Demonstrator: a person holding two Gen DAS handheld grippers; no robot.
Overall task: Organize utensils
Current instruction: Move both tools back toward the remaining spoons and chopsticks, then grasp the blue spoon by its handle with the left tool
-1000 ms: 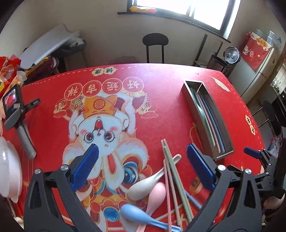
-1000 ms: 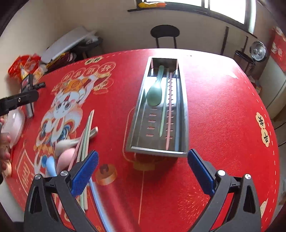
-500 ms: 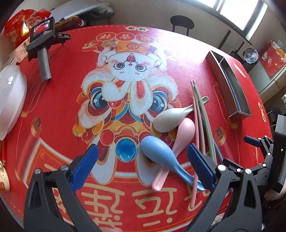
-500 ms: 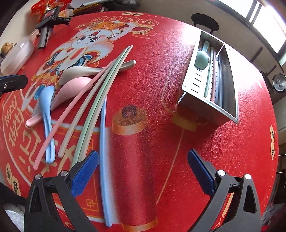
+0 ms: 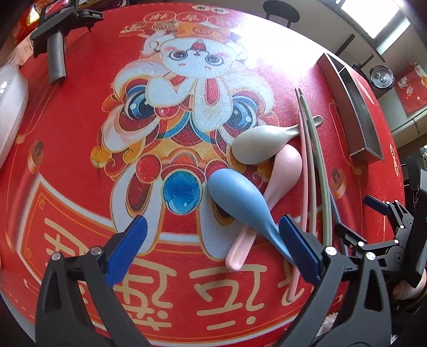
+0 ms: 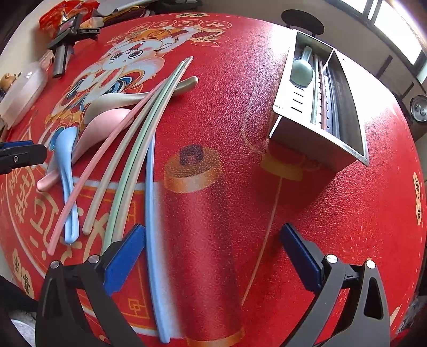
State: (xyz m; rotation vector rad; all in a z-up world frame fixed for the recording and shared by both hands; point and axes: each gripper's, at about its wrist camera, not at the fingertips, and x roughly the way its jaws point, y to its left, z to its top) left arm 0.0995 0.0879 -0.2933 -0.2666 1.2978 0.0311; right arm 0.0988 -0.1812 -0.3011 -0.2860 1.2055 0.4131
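Note:
A blue spoon, a pink spoon and a beige spoon lie in a pile on the red mat, crossed by several pink, beige and green chopsticks. My left gripper is open just above the blue spoon's handle end. My right gripper is open and empty low over the mat, its left finger beside a blue chopstick. The metal utensil tray holds a green spoon and a few chopsticks.
A black camera handle lies at the far left of the mat and a white lidded dish at the left edge. A black chair stands behind the table. The right gripper shows at the left wrist view's right edge.
Both grippers have dropped and tilted down toward the mat. The left one has closed in on the spoons, the right one on the chopsticks. Both stay open.

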